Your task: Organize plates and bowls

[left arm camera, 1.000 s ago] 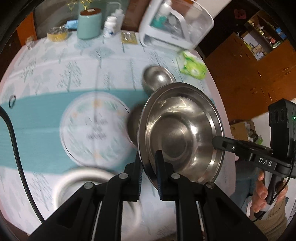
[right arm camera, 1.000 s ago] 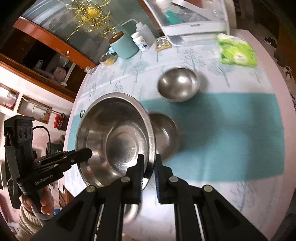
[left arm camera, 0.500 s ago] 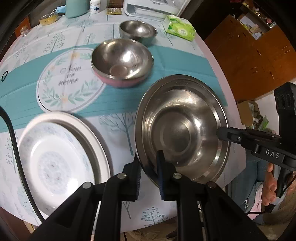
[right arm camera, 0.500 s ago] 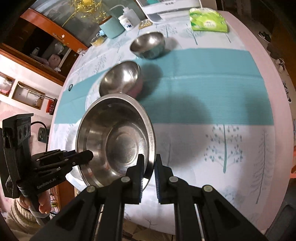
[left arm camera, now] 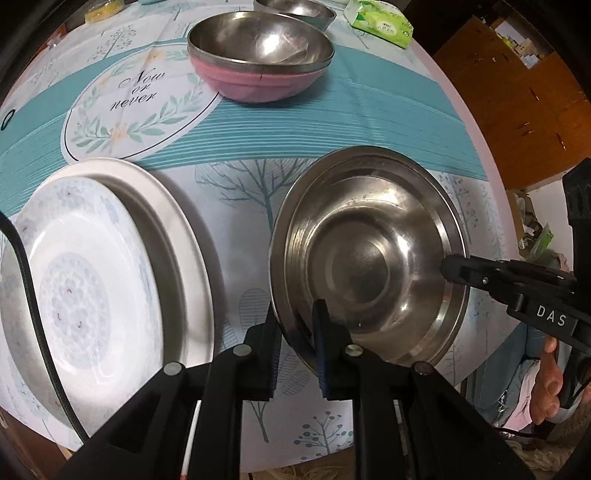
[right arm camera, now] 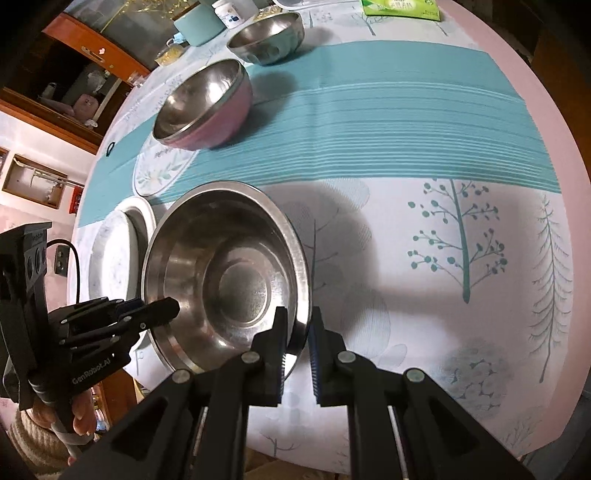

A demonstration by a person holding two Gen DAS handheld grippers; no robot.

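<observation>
Both claws grip one wide, shallow stainless-steel basin (left arm camera: 369, 258) by its rim. The left claw (left arm camera: 295, 332) is closed down to a narrow gap with the basin's near-left rim pinched between its pads. The right claw (right arm camera: 297, 332) is likewise nearly closed, with the opposite rim between its fingers; in the left wrist view its tip (left arm camera: 458, 267) shows at the basin's right edge. The basin sits low over the round worktop (right arm camera: 461, 332), near its front edge, on the tree-patterned white part of the cloth; whether its base touches the cloth cannot be told.

Just beside the basin, toward the left edge of the worktop, lies a white ceramic plate with a faint blue floral pattern (left arm camera: 92, 277), nested in a larger white plate (left arm camera: 173, 221). Farther in, on the teal band, stands a steel bowl set in a pink outer shell (left arm camera: 258, 55), overlapping a round printed medallion reading "Now or never" (left arm camera: 136, 107). Behind it, near the far edge, is a smaller plain steel bowl (right arm camera: 267, 37), and beside that a green packet of tissues (left arm camera: 380, 24).
</observation>
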